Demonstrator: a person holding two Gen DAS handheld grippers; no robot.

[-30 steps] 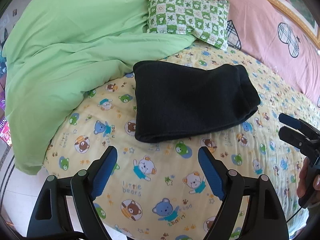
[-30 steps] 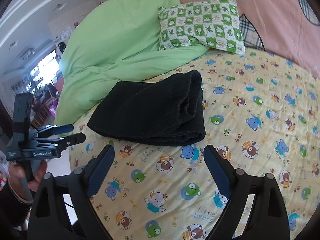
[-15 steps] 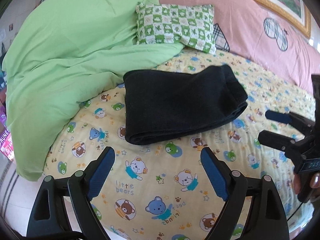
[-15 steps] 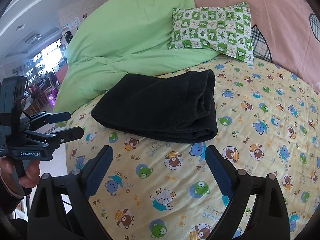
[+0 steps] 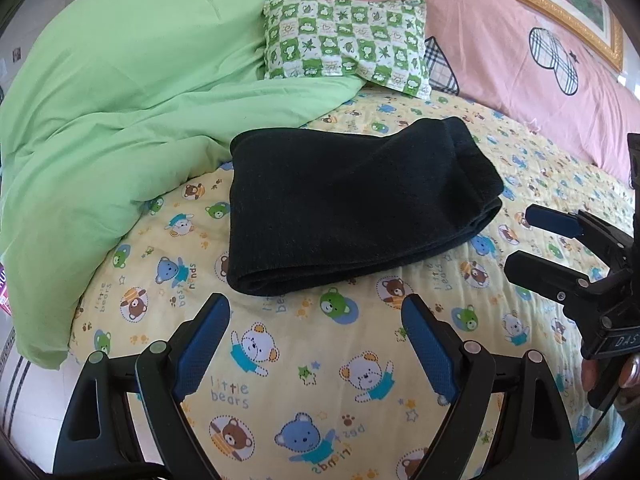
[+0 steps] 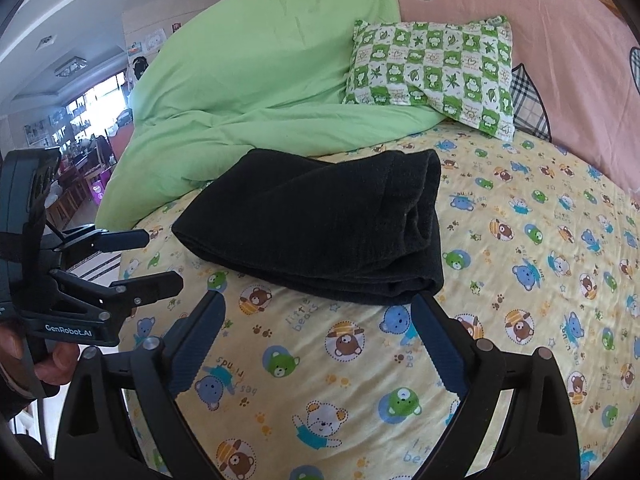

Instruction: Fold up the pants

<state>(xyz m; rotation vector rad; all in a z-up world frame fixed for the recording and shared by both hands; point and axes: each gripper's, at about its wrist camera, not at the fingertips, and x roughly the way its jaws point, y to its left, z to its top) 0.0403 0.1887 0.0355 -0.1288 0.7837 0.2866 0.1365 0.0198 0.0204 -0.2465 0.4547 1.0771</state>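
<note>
The black pants (image 5: 352,204) lie folded in a thick rectangle on the yellow bear-print bed sheet (image 5: 304,380), also seen in the right wrist view (image 6: 320,232). My left gripper (image 5: 316,344) is open and empty, a short way in front of the pants' near edge. My right gripper (image 6: 316,340) is open and empty, close to the pants' near folded edge. Each gripper shows in the other's view: the right gripper at the right edge (image 5: 532,240), the left gripper at the left edge (image 6: 160,260).
A green duvet (image 5: 120,112) is heaped at the back left, touching the pants' far edge. A green checked pillow (image 5: 348,40) leans on a pink headboard (image 5: 520,64). The bed's edge and floor (image 5: 16,392) lie at the left.
Both grippers have moved closer to the bed and the pants, which look larger. They stay open; the pants have not moved.
</note>
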